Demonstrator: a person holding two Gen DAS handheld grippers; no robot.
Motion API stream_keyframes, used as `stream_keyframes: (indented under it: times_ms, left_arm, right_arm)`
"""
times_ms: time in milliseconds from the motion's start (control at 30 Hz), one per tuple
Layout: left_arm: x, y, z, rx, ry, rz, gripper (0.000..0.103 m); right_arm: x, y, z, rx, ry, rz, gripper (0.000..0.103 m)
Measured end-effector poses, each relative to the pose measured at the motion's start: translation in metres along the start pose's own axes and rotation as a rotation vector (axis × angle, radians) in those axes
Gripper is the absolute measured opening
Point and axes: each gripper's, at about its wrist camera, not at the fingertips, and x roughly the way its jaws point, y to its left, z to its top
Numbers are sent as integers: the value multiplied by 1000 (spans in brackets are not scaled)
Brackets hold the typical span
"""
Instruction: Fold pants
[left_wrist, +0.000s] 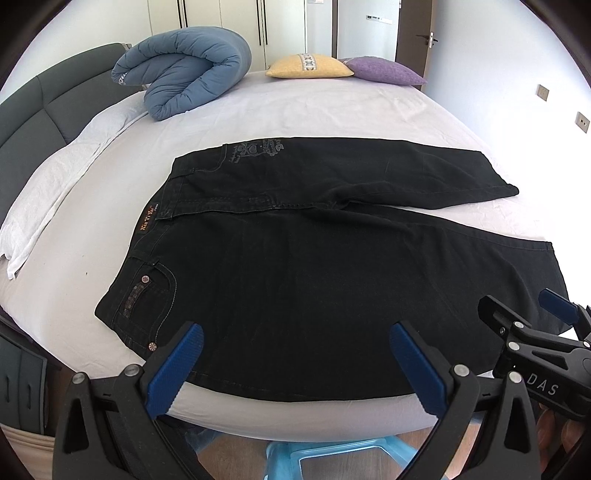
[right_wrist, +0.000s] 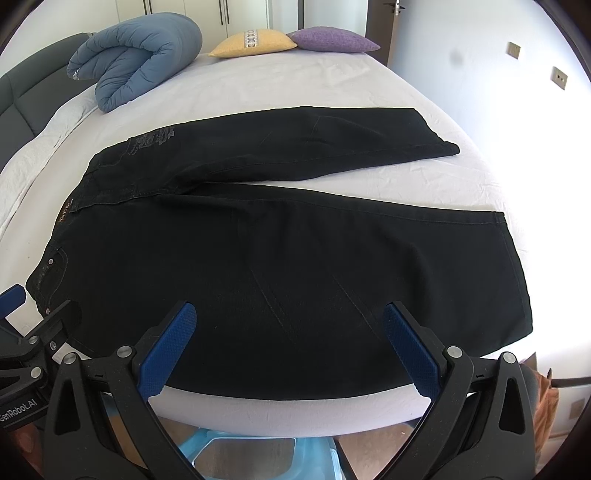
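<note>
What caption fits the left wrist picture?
Open left hand-held gripper hovers over black pants spread flat on a bed.

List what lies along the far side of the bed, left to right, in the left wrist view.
Dark padded headboard → rolled blue duvet → yellow cushion → purple cushion.
</note>
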Motion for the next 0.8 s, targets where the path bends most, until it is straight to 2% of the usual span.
stream_keyframes:
  times_ms: [800]
  left_arm:
    - [-2, 2, 0, 1, 2, 1, 103]
  right_arm:
    - [-3, 2, 0, -1, 4, 6, 103]
